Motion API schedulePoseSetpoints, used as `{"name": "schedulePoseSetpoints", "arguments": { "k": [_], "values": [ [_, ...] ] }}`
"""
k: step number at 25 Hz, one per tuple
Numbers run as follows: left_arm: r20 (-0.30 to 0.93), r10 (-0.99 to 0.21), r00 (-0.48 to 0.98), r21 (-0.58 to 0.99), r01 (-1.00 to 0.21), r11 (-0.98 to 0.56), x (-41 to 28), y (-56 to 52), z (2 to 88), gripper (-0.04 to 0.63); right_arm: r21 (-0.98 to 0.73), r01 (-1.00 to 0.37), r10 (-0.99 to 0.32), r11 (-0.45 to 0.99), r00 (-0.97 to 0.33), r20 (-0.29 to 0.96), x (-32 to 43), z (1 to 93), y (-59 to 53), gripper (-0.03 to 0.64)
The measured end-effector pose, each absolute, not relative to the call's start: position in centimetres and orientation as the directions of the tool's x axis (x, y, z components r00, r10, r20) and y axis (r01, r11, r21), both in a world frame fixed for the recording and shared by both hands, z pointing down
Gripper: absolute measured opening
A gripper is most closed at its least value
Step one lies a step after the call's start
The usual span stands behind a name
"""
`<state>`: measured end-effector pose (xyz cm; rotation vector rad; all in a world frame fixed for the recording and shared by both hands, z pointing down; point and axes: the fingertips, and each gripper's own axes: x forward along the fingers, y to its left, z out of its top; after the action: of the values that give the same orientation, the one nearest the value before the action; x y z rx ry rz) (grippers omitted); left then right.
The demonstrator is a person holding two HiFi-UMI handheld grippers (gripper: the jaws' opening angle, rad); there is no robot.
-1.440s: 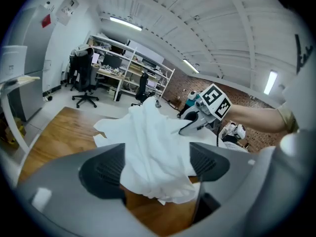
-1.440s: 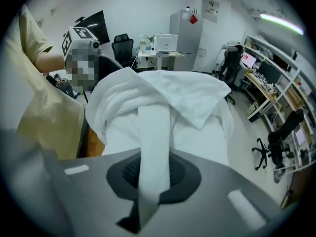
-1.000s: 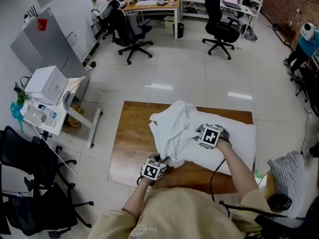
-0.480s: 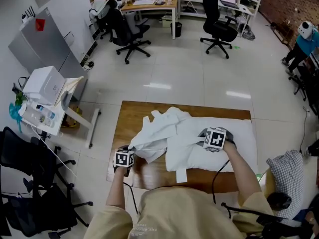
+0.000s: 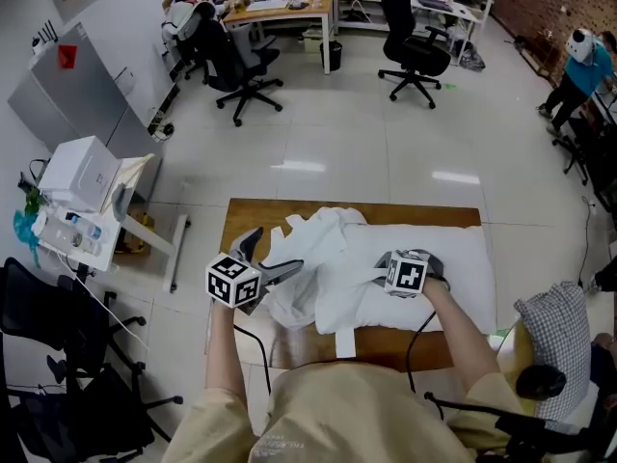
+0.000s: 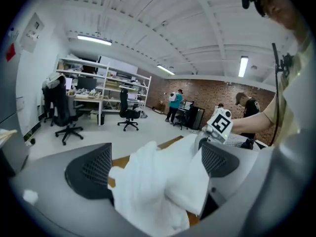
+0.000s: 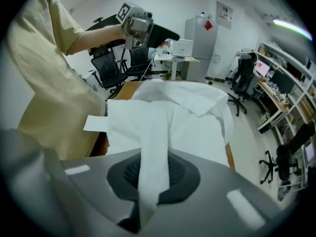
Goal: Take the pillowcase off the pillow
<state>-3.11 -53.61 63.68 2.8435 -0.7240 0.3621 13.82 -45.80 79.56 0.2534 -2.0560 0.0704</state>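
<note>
The left gripper [image 6: 158, 168] has just been opening its jaws and is holding them spread, the pillowcase [image 6: 148, 191] lying slack between them (probably for a regrip). The right gripper [image 7: 148, 201] is pinching a fold of the pillow [image 5: 453, 268], apparently anchoring it.

A white pillow [image 5: 458, 268] lies on the wooden desk [image 5: 241, 222], with the pillowcase [image 5: 323, 258] bunched over its left end. The left hand-held gripper [image 5: 268, 258] hovers at the bunched cloth's edge, jaws just opened wide. The right hand-held gripper [image 5: 403, 276] rests on the pillow
</note>
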Motion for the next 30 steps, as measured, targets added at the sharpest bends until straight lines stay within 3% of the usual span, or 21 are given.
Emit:
{"name": "schedulePoseSetpoints", "arguments": {
  "k": [5, 8, 10, 12, 14, 15, 16, 18, 20, 22, 26, 28, 30],
  "values": [
    [0.417, -0.402, 0.815, 0.071, -0.47, -0.88, 4.5, -58.9, 66.4, 0.541, 0.072, -0.209, -0.16, 0.975, -0.444, 0.882, 13.5, 79.7, -45.5, 0.015],
    [0.557, -0.388, 0.734, 0.107, -0.527, -0.843, 7.5, -62.1, 72.7, 0.484, 0.073, -0.209, -0.161, 0.975, -0.441, 0.883, 12.8, 79.5, -45.5, 0.017],
    [0.622, -0.426, 0.657, 0.103, -0.608, -0.788, 7.9, -64.4, 76.5, 0.401, 0.071, -0.203, -0.156, 0.977, -0.444, 0.882, 12.0, 79.4, -45.7, 0.018],
    [0.675, -0.459, 0.578, 0.1, -0.687, -0.72, 7.2, -65.9, 79.2, 0.219, 0.069, -0.205, -0.156, 0.976, -0.446, 0.881, 11.6, 79.0, -45.9, 0.02],
    [0.768, -0.415, 0.488, 0.149, -0.766, -0.625, 5.1, -64.7, 81.1, 0.037, 0.064, -0.22, -0.16, 0.974, -0.453, 0.877, 11.6, 78.4, -46.0, 0.02],
    [0.813, -0.379, 0.443, 0.194, -0.819, -0.541, 3.0, -63.9, 81.9, 0.023, 0.058, -0.229, -0.161, 0.972, -0.461, 0.873, 11.6, 78.1, -46.0, 0.021],
    [0.821, -0.397, 0.41, 0.222, -0.87, -0.441, 0.3, -64.7, 82.2, 0.02, 0.048, -0.24, -0.16, 0.97, -0.473, 0.867, 11.7, 77.9, -46.0, 0.02],
    [0.728, -0.576, 0.372, 0.261, -0.927, -0.269, -5.6, -69.6, 81.6, 0.018, 0.023, -0.259, -0.156, 0.966, -0.503, 0.85, 12.1, 77.5, -45.7, 0.02],
    [0.677, -0.669, 0.306, 0.274, -0.949, -0.157, -11.0, -72.0, 81.0, 0.018, 0.005, -0.277, -0.156, 0.961, -0.527, 0.836, 13.2, 77.3, -45.1, 0.02],
    [0.701, -0.653, 0.287, 0.252, -0.956, -0.15, -14.0, -71.4, 81.2, 0.018, 0.014, -0.283, -0.168, 0.959, -0.527, 0.833, 14.1, 77.3, -45.0, 0.02],
    [0.691, -0.624, 0.365, 0.225, -0.929, -0.295, -15.2, -69.6, 80.6, 0.048, 0.027, -0.257, -0.157, 0.966, -0.502, 0.851, 13.9, 78.1, -45.3, 0.02],
    [0.656, -0.63, 0.415, 0.234, -0.906, -0.352, -14.9, -68.7, 79.1, 0.124, 0.023, -0.257, -0.15, 0.966, -0.487, 0.861, 14.1, 78.8, -45.4, 0.023],
    [0.608, -0.626, 0.489, 0.245, -0.865, -0.438, -13.7, -67.2, 76.8, 0.333, 0.02, -0.261, -0.149, 0.965, -0.484, 0.862, 14.1, 79.6, -45.6, 0.065]
  ]
}}
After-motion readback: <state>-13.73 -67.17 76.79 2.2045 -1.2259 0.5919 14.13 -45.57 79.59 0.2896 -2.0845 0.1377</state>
